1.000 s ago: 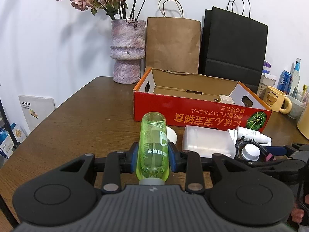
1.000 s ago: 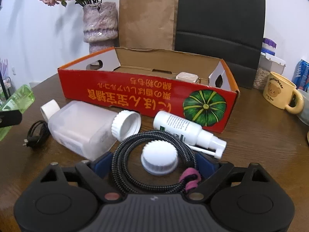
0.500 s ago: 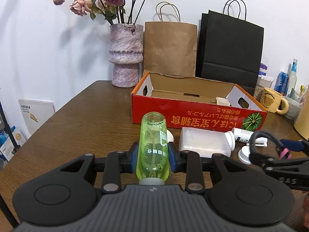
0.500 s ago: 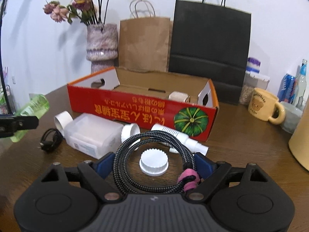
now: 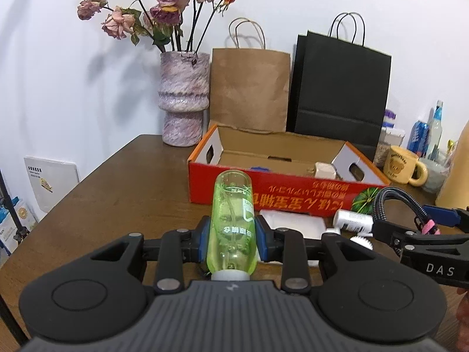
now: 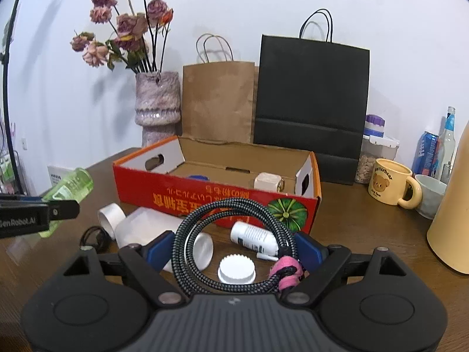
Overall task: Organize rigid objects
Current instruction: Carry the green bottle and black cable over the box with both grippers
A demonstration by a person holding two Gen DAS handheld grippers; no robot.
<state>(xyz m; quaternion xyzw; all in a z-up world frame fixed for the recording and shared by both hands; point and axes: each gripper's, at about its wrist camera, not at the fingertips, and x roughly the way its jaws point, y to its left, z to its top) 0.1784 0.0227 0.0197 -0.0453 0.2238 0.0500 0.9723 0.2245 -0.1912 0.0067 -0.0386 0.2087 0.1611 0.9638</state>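
We see the left claw [image 5: 233, 242] pinching a green bottle [image 5: 233, 220] between its blue pads, the bottle lying along the fingers with its rounded base pointing away and its grey cap end toward the camera, lifted clear of the worktop [image 5: 117, 193]; the right claw [image 6: 231, 248] stands wide with a coiled braided cable [image 6: 225, 243] caught between its pads, a pink tie [image 6: 287, 270] binding the coil on its right side, and the coil is held off the worktop too; in the left wrist view the right claw [image 5: 416, 226] shows at the right edge with the same cable arching above it.

Below the cable, on the worktop, lie a white screw cap [image 6: 236, 270], a white spray bottle [image 6: 253, 236] on its side, and a large white jar [image 6: 146, 226] on its side; to the left of the jar lie a white ring-shaped piece [image 6: 110, 212] and a small black cord [image 6: 93, 236].

Beyond them sits an open red cardboard box [image 6: 205, 199] with a pumpkin print; inside it we make out a small white block [image 6: 268, 182] and something blue [image 6: 199, 178]; behind the box stand a vase of dried roses [image 6: 156, 102], a brown paper bag [image 6: 218, 99] and a black paper bag [image 6: 310, 102]; to the right a yellow bear mug [image 6: 390, 184].
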